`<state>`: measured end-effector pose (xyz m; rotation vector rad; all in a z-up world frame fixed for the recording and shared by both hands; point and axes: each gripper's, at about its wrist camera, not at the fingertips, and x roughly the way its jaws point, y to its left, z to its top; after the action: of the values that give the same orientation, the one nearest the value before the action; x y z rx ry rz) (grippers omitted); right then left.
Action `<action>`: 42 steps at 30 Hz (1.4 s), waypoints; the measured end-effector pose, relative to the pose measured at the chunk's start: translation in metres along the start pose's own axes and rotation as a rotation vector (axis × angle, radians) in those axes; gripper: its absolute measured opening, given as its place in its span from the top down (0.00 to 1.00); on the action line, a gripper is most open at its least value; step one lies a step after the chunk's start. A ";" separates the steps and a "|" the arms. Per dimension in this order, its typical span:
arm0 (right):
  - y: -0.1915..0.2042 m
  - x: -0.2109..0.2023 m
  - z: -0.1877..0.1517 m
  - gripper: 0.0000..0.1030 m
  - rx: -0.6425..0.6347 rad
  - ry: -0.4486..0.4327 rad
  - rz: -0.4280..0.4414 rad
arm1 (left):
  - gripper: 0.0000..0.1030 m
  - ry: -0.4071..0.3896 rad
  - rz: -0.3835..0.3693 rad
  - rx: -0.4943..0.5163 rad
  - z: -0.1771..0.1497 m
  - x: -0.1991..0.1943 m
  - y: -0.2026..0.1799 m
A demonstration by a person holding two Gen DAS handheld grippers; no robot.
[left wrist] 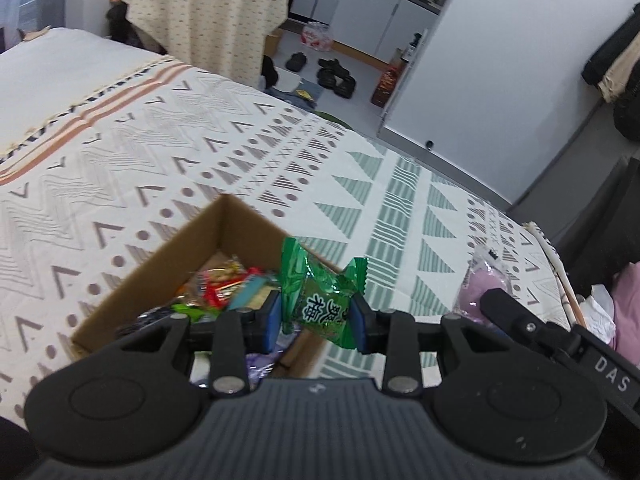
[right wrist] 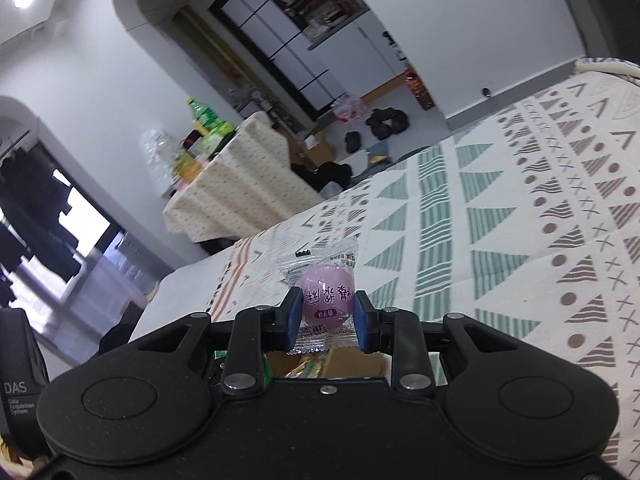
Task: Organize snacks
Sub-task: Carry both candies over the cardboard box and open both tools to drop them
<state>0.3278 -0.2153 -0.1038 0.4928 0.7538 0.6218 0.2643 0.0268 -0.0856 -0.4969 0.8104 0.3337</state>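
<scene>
Two claws each pinched a snack: the left claw gripped a green candy packet above the cardboard box at lower centre; the right claw squeezed a pink wrapped candy over the patterned bed.

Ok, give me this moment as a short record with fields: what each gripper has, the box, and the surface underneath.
left gripper: shut on green snack packet
right gripper: shut on pink round sweet in a clear wrapper
cardboard box: open, on the bed, holds mixed wrapped snacks
surface: patterned bedspread, cream with green and grey triangles
held items: both lifted clear of the bedspread
</scene>
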 end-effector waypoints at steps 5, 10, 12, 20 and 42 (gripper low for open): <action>0.015 0.007 -0.009 0.74 -0.034 0.031 0.024 | 0.67 0.001 0.029 -0.023 0.000 -0.008 0.023; 0.028 0.016 -0.018 0.74 -0.068 0.066 0.036 | 0.67 0.017 0.052 -0.051 -0.001 -0.008 0.044; 0.033 0.020 -0.021 0.74 -0.077 0.078 0.034 | 0.67 0.021 0.057 -0.059 -0.001 -0.006 0.051; 0.042 0.031 -0.033 0.74 -0.105 0.117 0.015 | 0.66 0.031 0.065 -0.087 0.007 0.013 0.072; 0.056 0.062 -0.047 0.70 -0.131 0.208 0.007 | 0.43 0.052 0.053 -0.080 0.015 0.033 0.082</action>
<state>0.3083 -0.1247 -0.1286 0.3130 0.9017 0.7317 0.2560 0.1067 -0.1258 -0.5615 0.8643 0.4042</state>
